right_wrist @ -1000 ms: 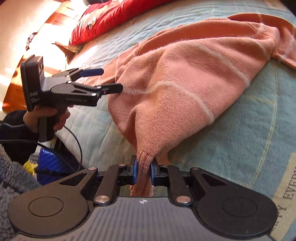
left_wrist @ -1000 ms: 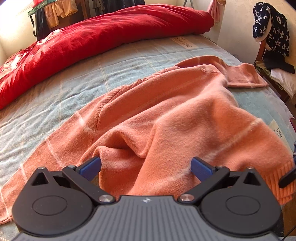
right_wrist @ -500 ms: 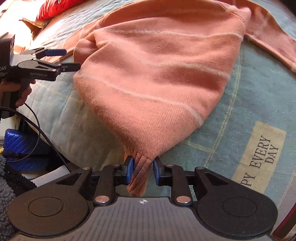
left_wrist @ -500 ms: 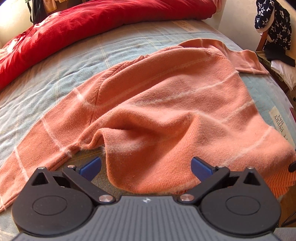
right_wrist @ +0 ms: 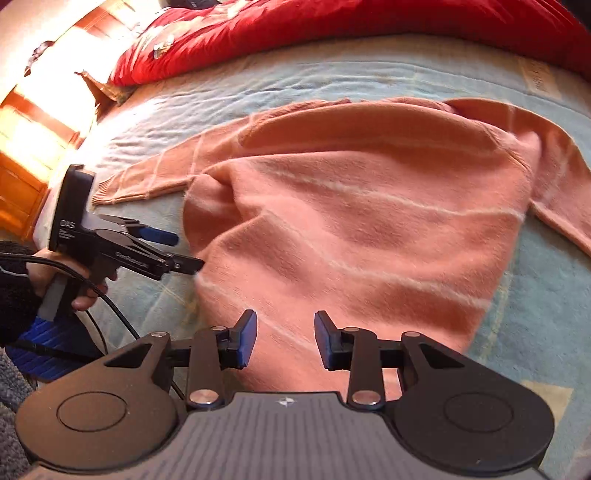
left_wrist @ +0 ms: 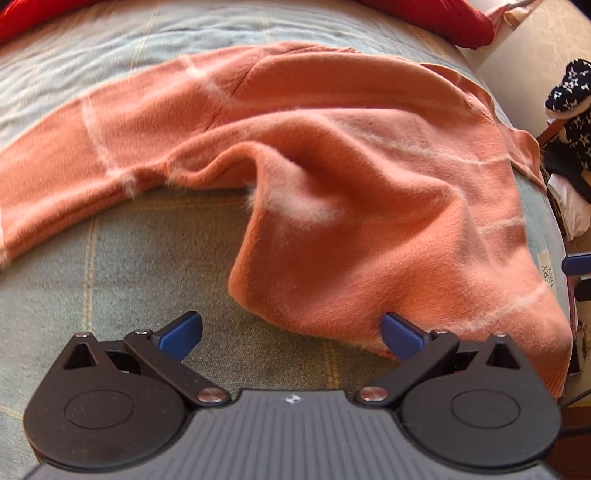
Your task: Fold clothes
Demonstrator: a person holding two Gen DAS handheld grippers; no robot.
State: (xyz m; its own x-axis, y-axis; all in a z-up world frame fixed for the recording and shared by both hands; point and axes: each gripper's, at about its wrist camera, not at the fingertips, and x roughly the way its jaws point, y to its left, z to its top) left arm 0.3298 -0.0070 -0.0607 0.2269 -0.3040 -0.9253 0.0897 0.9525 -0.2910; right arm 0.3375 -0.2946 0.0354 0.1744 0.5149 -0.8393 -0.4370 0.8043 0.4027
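Sweater (left_wrist: pixel 362 206) — fuzzy, matt knit; bedspread (left_wrist: pixel 110 258) — flat woven cloth; left gripper (left_wrist: pixel 291 332) — matt black plastic, metal pivots.

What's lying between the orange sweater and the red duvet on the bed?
Only bare blue bedspread separates the sweater from the red duvet, seen in the right wrist view.

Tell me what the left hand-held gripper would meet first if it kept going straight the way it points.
Probably the sweater's near folded edge: the open left hand-held gripper already has that edge between its fingertips, with the bedspread just beneath. Depth is hard to judge.
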